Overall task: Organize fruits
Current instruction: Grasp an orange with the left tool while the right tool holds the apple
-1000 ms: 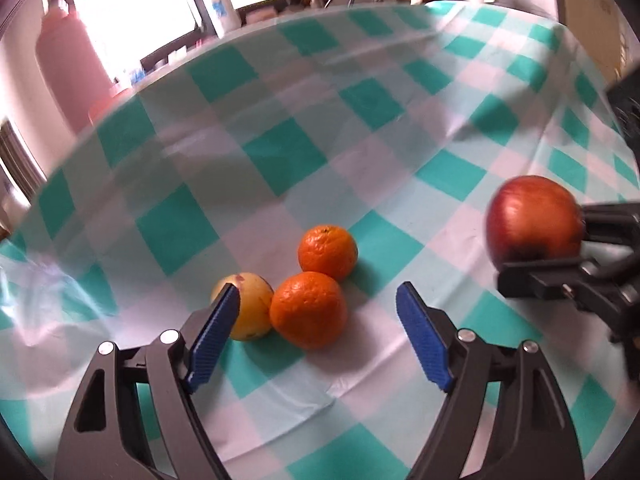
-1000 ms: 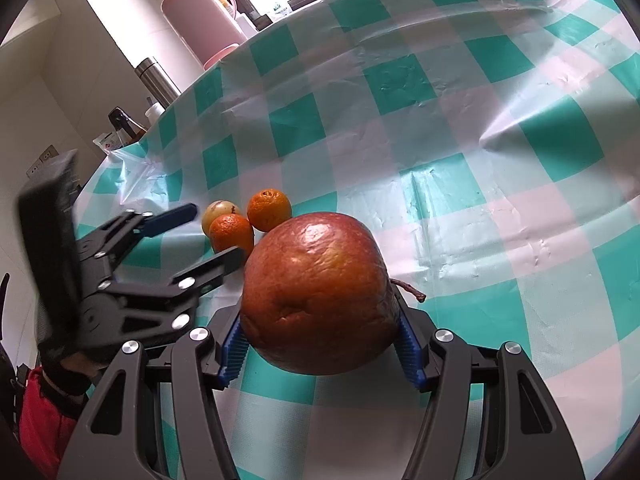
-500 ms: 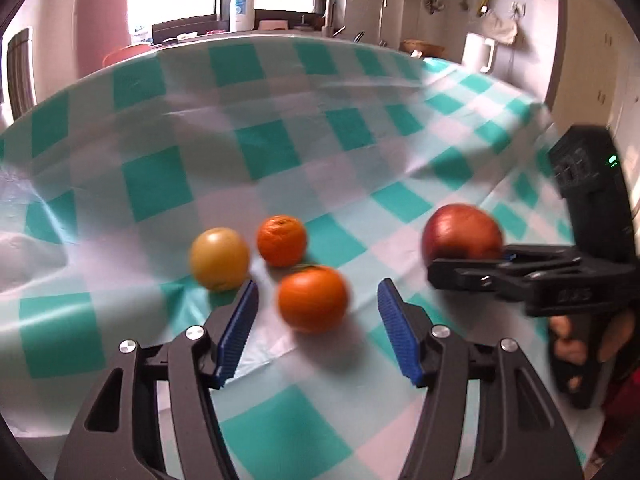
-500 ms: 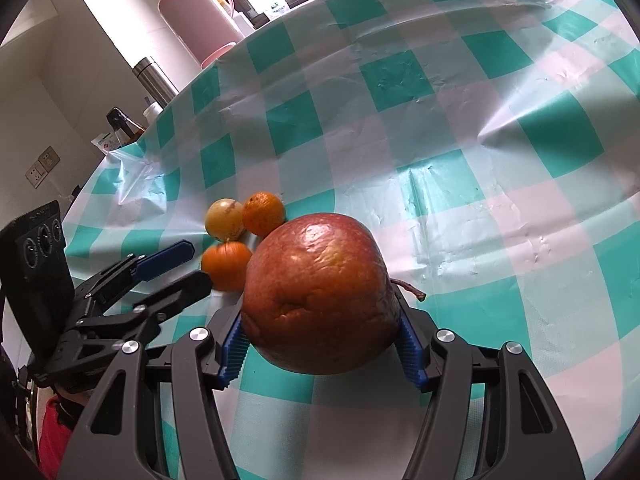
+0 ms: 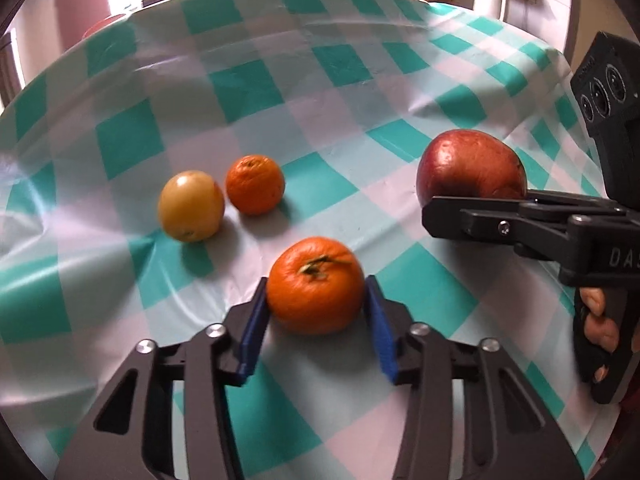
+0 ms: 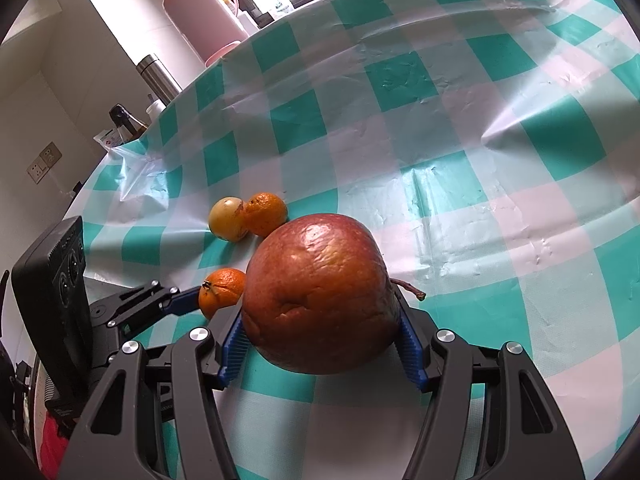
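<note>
On the green-and-white checked tablecloth (image 5: pixel 340 60), my left gripper (image 5: pixel 316 304) has a small orange (image 5: pixel 315 296) between its blue pads. The jaws are closing, and both pads touch the orange's sides. This orange (image 6: pixel 222 290) also appears in the right wrist view, at the left gripper's tip. A second orange (image 5: pixel 255 184) and a yellow round fruit (image 5: pixel 191 206) lie touching each other just beyond. My right gripper (image 6: pixel 320 340) is shut on a large wrinkled red apple (image 6: pixel 320 292), held just above the cloth at the right.
A pink thermos (image 6: pixel 200 20), a steel flask (image 6: pixel 154 74) and small bottles stand past the table's far-left edge. A person's fingers (image 5: pixel 596 320) wrap the right gripper's handle. The cloth is creased at the left (image 6: pixel 140 176).
My left gripper swung round and dropped onto the nearest orange while its jaws narrowed from wide open to touching it. That orange now lies apart from the other two fruits. The right gripper and apple stayed put.
</note>
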Demonstrator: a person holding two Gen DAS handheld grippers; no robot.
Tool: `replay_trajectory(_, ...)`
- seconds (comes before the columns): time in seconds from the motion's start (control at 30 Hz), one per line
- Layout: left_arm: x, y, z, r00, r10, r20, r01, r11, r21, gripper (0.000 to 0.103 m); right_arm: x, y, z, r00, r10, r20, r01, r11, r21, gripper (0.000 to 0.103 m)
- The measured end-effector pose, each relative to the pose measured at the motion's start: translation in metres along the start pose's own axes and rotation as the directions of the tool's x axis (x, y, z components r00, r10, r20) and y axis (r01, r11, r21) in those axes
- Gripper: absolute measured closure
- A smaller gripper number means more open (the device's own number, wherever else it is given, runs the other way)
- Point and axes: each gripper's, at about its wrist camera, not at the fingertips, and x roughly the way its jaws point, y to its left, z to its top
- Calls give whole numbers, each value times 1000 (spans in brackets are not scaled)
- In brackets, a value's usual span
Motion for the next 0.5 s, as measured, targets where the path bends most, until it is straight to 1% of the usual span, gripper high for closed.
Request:
replay_trajectory(0.1, -1, 3, -2, 1000, -5, 3, 5, 999, -35, 58, 0, 0, 0, 1000, 0, 2, 0, 1000, -3, 41)
replay_trajectory(0.17, -2, 4, -2, 1000, -24, 6, 24, 998, -61, 57, 0, 0, 0, 1000, -1, 1, 1, 1000, -1, 41)
replay_trajectory(0.2, -2, 5, -1, 1000, -30, 7, 31, 997, -71, 55, 0, 0, 0, 1000, -2, 1, 2, 1000, -1, 41)
replay_trajectory(0.23, -1, 5, -1, 999, -41, 8, 42, 996, -78, 46, 0, 0, 0, 1000, -1, 1, 1, 1000, -1, 41)
replay_trajectory(0.27, -1, 4, 0, 999, -41, 7, 42, 995, -85, 40, 0, 0, 0, 1000, -1, 1, 1, 1000, -1, 41)
replay_trajectory(0.3, -1, 4, 1, 999, -33, 7, 33, 995, -89, 39, 0, 0, 0, 1000, -1, 1, 1, 1000, -2, 41)
replay_trajectory(0.37, 0, 4, 3, 1000, -19, 8, 20, 994, -110, 40, 0, 1, 0, 1000, -1, 1, 1, 1000, -5, 41)
replay_trajectory(0.4, 0, 6, 3, 1000, -12, 9, 13, 992, -127, 42, 0, 1, 0, 1000, -1, 0, 1, 1000, -7, 41)
replay_trajectory(0.43, 0, 6, 4, 1000, -4, 9, 6, 991, -133, 56, 0, 1, 0, 1000, 0, 0, 0, 1000, -10, 41)
replay_trajectory(0.47, 0, 5, 4, 1000, 6, 11, -4, 991, -136, 58, 0, 2, 0, 1000, 1, 0, -1, 1000, -11, 41)
replay_trajectory(0.5, -1, 2, 4, 1000, 29, 9, -27, 991, -132, 58, 0, 1, 0, 1000, 3, 2, -3, 1000, -10, 41)
